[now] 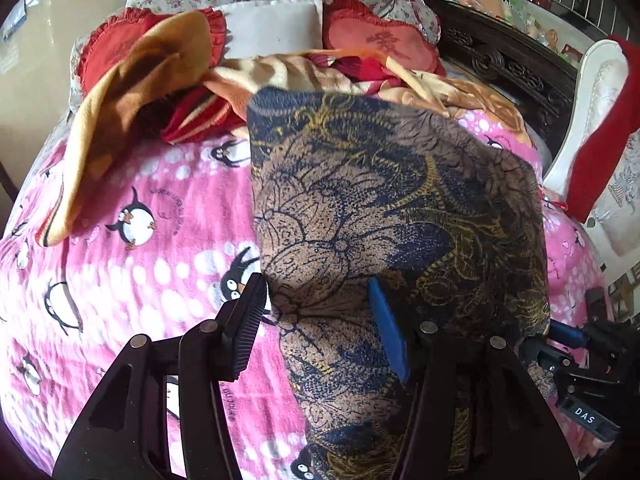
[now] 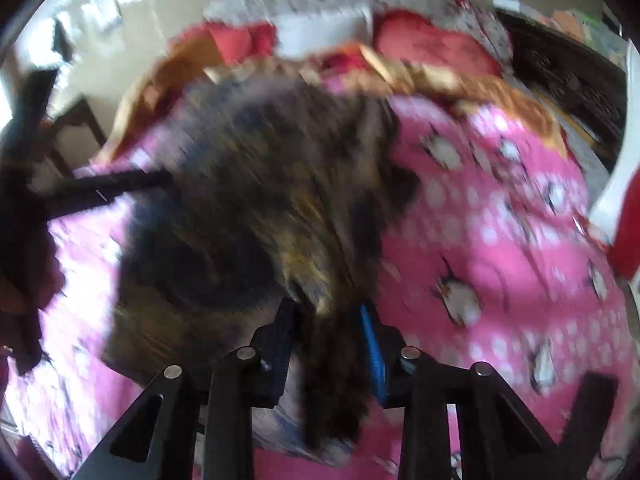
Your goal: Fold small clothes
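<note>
Left wrist view: low over the bed [image 1: 132, 184], looking forward along the left claw [image 1: 320, 320] toward the pillows [image 1: 272, 24] at the head; patterned cloth [image 1: 400, 208] close in. Right wrist view: same heading, set further right, badly blurred. Shared: cloth [image 2: 260, 184], pink penguin bedding [image 2: 500, 220], pillows [image 2: 324, 28], dark carved furniture [image 1: 508, 64] at right.

A pink bedsheet [image 1: 140, 264] printed with penguins and white dots covers the bed. At its far end lie a white pillow [image 1: 276, 26] between two red frilled cushions [image 1: 380, 40], with a rumpled orange blanket [image 1: 132, 92] just in front. A dark carved headboard [image 1: 516, 68] stands far right, beside a white chair [image 1: 600, 92] draped in red cloth [image 1: 600, 152].
</note>
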Tool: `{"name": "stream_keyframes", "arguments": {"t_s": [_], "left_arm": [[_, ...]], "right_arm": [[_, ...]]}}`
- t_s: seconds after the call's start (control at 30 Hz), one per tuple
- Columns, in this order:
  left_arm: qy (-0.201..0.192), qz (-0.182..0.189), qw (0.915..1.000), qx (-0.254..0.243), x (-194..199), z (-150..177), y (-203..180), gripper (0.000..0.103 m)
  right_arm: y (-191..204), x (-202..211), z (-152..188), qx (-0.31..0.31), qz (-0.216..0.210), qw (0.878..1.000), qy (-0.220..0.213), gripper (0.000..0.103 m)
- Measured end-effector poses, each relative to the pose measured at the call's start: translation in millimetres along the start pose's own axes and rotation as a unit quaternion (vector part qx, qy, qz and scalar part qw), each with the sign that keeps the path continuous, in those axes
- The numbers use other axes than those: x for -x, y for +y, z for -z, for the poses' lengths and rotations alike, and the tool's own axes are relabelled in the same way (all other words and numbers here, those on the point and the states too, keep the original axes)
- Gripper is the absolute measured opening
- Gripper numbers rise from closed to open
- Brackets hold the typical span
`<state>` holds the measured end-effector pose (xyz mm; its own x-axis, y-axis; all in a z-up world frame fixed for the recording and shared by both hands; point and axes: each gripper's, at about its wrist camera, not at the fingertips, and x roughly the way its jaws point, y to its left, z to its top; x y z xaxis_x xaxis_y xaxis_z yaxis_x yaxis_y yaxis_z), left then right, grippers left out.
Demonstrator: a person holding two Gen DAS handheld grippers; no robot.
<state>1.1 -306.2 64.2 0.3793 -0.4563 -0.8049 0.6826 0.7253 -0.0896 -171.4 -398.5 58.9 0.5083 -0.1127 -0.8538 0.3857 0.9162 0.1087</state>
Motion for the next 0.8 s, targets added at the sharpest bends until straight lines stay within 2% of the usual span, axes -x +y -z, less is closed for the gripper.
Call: {"name": "stream_keyframes", "arguments": {"t_s": [0.07, 0.2, 0.33, 0.47, 0.53, 0.63, 0.8], "left_arm": [[-0.006, -0.003, 1.0, -0.001, 1, 4, -1, 0.054], [-0.007, -0.009, 0.9999, -0.006, 5, 1, -3, 0.055], [-0.019, -0.017, 0.9997, -0.005, 4, -13, -4, 0.055], [-0.027, -0.018, 0.9994, -0.005, 0, -29, -4, 0.055], [-0.026, -0.02, 0.9994, -0.008, -4, -36, -5, 0.055], [-0.017, -0.018, 0.9997, -0.008, -12, -43, -3, 0.064], [-0.014, -0.011, 0.9998, 0.004, -24, -47, 2, 0.07]], "right_arm": [[-11, -4, 8, -0.025, -0.016, 1.0, -0.001, 0.029], [-15, 11, 2, -0.024, -0.023, 0.999, -0.012, 0.029], [-16, 36, -25, -0.038, -0.037, 0.996, -0.076, 0.033], [-2, 31, -60, -0.035, -0.03, 0.992, -0.113, 0.037], [5, 20, -75, -0.036, -0.024, 0.992, -0.117, 0.037], [3, -1, -96, -0.046, -0.011, 0.992, -0.118, 0.037], [-12, -38, -109, -0.076, -0.007, 0.994, -0.078, 0.037]]}}
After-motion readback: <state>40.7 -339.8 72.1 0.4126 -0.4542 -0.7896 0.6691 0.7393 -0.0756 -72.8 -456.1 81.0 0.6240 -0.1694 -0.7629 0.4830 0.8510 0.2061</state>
